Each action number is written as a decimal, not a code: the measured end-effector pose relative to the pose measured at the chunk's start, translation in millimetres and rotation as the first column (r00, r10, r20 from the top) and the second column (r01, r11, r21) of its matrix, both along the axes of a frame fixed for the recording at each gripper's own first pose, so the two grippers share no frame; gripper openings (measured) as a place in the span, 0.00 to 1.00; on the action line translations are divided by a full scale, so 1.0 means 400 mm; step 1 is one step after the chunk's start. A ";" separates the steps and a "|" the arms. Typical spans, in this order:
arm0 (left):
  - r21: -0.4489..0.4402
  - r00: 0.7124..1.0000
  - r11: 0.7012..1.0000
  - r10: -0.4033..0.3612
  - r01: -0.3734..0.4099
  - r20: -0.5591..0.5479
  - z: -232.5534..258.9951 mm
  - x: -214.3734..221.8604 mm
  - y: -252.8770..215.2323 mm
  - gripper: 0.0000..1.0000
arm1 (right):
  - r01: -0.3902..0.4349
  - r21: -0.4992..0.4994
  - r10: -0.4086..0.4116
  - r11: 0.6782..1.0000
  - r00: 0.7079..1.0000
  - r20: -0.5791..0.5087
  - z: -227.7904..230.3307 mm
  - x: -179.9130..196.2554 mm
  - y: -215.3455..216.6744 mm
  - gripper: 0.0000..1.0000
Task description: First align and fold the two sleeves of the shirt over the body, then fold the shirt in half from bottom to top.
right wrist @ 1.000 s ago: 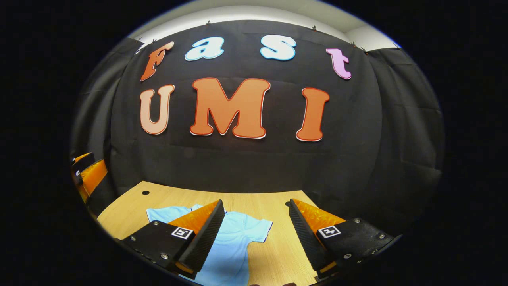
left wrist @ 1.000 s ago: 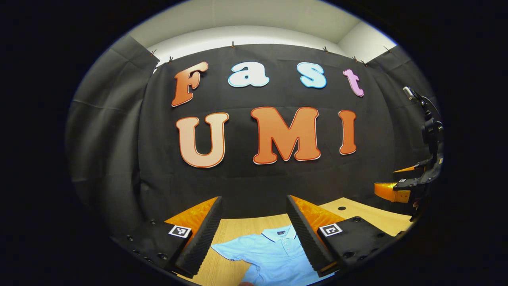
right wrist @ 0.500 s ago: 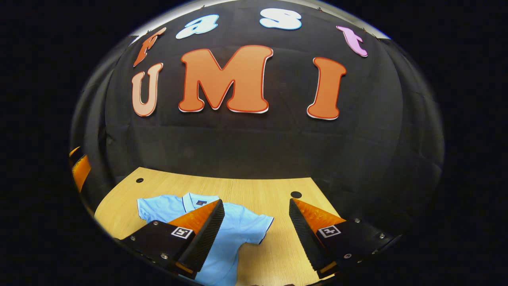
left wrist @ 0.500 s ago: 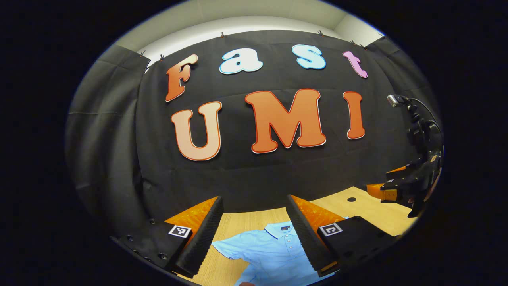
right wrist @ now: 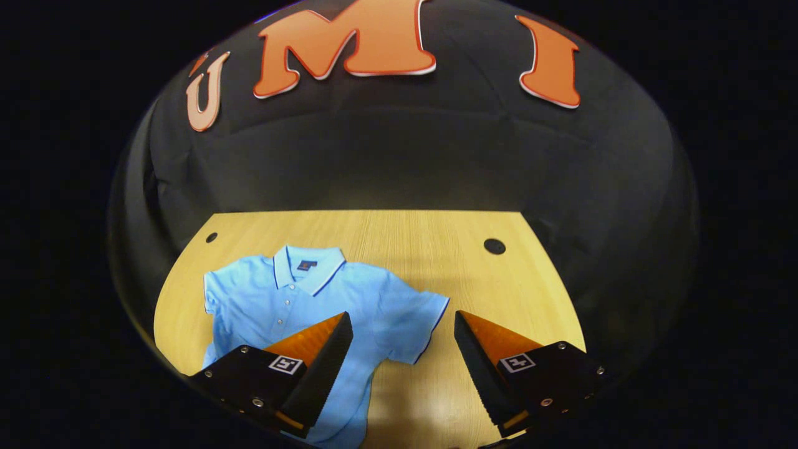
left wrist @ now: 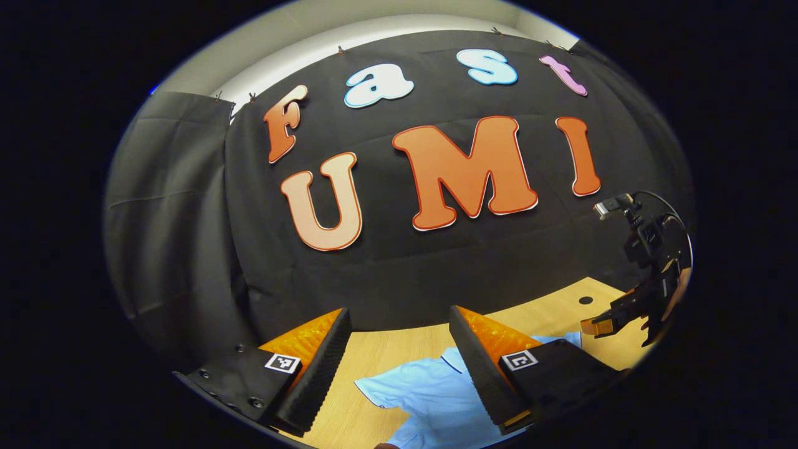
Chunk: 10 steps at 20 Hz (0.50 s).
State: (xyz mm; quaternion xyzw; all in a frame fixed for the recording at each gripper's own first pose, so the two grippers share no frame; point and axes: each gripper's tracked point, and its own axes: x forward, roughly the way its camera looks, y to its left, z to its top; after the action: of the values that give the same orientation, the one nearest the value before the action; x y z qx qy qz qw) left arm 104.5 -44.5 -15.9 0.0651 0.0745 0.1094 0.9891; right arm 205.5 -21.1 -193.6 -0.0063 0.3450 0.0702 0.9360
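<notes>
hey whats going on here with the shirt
A person holds two grippers above a light blue polo shirt lying flat on a wooden table. Both sleeves are spread out, nothing is folded yet. The right gripper hangs open by the right sleeve; the left gripper is open over the other side. Neither touches the shirt.
</notes>
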 end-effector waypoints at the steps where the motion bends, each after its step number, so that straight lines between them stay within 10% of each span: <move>1: 0.003 1.000 1.000 0.016 -0.016 -0.009 -0.008 0.001 0.002 1.00 | 0.007 -0.004 -0.007 1.000 0.999 -0.042 -0.033 0.009 -0.005 0.99; 10: 0.041 0.994 0.995 0.095 -0.093 -0.054 -0.005 0.012 0.001 1.00 | 0.023 -0.032 -0.033 0.999 0.943 -0.331 -0.231 0.032 -0.042 0.96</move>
State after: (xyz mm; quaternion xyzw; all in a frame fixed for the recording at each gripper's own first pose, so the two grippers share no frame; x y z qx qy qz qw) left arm 109.4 -44.1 -17.8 0.0838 0.1030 0.1554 0.9789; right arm 218.4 -37.7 -285.9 -0.0027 0.4984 0.0521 0.8654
